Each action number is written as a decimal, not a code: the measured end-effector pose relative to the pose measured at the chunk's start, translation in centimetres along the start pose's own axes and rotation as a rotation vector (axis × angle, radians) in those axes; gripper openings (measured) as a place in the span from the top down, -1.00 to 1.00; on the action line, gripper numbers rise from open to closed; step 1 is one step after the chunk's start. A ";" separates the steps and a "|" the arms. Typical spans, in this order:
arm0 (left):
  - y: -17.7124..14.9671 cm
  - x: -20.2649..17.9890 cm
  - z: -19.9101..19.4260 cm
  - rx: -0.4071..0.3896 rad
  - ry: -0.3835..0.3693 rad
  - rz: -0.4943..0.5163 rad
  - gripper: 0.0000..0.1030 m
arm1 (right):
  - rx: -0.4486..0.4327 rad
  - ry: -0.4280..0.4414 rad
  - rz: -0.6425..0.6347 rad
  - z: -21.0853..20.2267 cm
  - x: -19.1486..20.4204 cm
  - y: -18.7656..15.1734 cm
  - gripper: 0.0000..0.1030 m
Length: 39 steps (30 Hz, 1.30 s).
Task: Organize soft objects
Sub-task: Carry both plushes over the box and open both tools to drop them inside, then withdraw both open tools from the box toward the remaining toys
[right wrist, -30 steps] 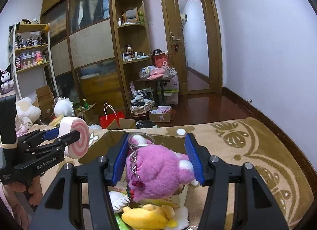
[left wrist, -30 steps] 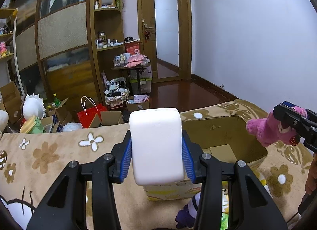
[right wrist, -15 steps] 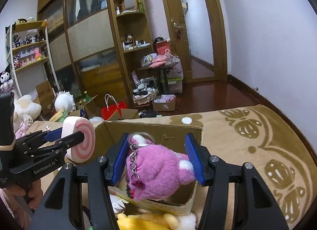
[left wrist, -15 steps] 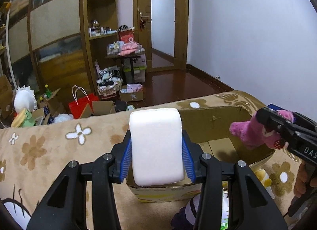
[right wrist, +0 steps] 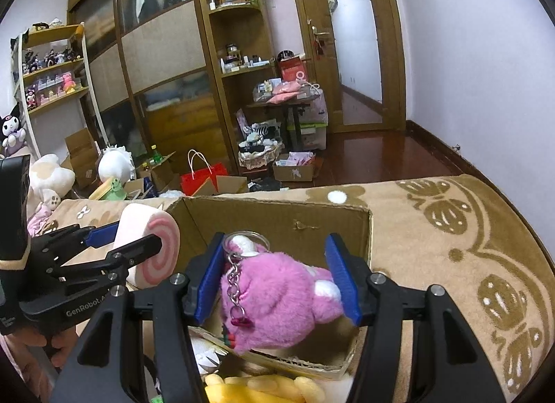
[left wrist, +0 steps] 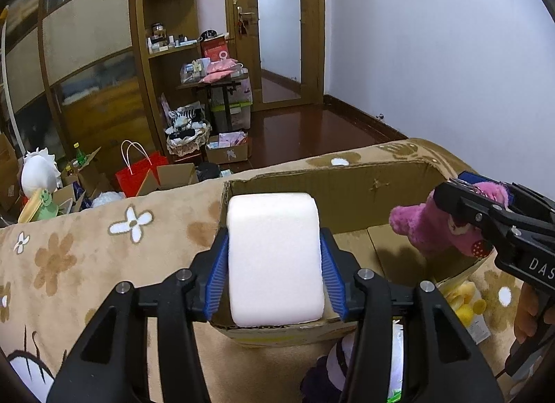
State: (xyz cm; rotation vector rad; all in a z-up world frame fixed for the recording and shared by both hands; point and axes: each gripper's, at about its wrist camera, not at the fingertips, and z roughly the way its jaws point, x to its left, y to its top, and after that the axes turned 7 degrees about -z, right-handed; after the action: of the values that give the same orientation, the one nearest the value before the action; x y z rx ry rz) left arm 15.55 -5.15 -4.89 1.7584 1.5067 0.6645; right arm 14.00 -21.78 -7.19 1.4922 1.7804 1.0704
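Note:
My left gripper (left wrist: 274,260) is shut on a white swiss-roll plush (left wrist: 274,257) with a pink spiral end (right wrist: 159,257), held over the near left edge of an open cardboard box (left wrist: 329,187). My right gripper (right wrist: 277,274) is shut on a pink plush bear (right wrist: 281,302) with a keychain, held over the near right part of the same box (right wrist: 277,215). In the left wrist view the bear (left wrist: 430,226) hangs at the box's right side. The box floor shows bare cardboard.
The box sits on a tan flowered blanket (left wrist: 86,246). A yellow plush (right wrist: 256,389) and a dark purple plush (left wrist: 322,378) lie in front of the box. Beyond the bed are a red bag (left wrist: 138,174), boxes, shelves and a door.
Both grippers have moved forward with their plush toys, so the roll and the bear now hang over the box opening, which looks nearer and larger.

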 end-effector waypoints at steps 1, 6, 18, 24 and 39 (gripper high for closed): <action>0.0 0.0 0.0 -0.003 0.002 0.003 -0.01 | 0.003 0.002 0.003 0.1 0.0 0.0 -0.21; -0.2 0.0 -0.1 -0.005 0.015 0.010 -0.17 | 0.012 0.009 0.020 0.2 -0.2 -0.2 -0.25; -0.3 0.8 -2.1 -0.020 0.047 -0.003 -0.73 | -0.021 -0.002 0.096 -1.7 -0.7 -0.2 -0.80; -0.6 1.0 -3.9 -0.016 0.051 -0.023 -0.86 | -0.037 -0.031 0.115 -3.8 -0.6 -0.2 -0.97; -2.0 1.4 -10.0 -0.022 0.039 -0.042 -0.90 | -0.039 -0.058 0.137 -9.6 0.4 -0.9 -1.00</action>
State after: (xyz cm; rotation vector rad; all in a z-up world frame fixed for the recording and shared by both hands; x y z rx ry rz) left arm 6.89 -1.74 -0.45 1.7024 1.5526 0.6953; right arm 5.46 -23.50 -2.97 1.6242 1.6283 1.1098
